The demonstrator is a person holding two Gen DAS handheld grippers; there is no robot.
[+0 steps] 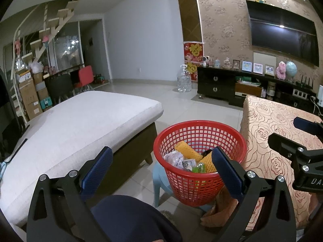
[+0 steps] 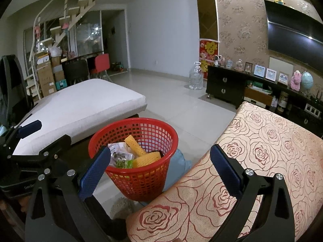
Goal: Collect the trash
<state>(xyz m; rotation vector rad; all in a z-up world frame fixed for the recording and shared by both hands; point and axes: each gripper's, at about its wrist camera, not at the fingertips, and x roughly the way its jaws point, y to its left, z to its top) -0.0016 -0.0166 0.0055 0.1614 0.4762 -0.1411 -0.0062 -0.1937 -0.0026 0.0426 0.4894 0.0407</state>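
Note:
A red mesh basket (image 1: 201, 179) (image 2: 141, 181) stands on a small light-blue stool (image 1: 159, 181) between the sofa and the table. Inside lie yellow foam nets (image 1: 187, 151) (image 2: 134, 146), crumpled clear wrappers (image 1: 174, 158) (image 2: 119, 148) and a green packet (image 1: 198, 168) (image 2: 124, 163). My left gripper (image 1: 161, 168) is open and empty, near and just above the basket's front. My right gripper (image 2: 159, 168) is open too, empty, above the table's edge with the basket to its left. Each gripper shows at the edge of the other's view.
A white cushioned sofa (image 1: 70, 133) (image 2: 80, 109) lies left of the basket. A table under a rose-patterned cloth (image 1: 272, 141) (image 2: 252, 161) lies right. A person's dark-clothed knee (image 1: 129, 219) is below. A TV cabinet (image 1: 242, 88) and a large water bottle (image 1: 184, 79) stand farther back.

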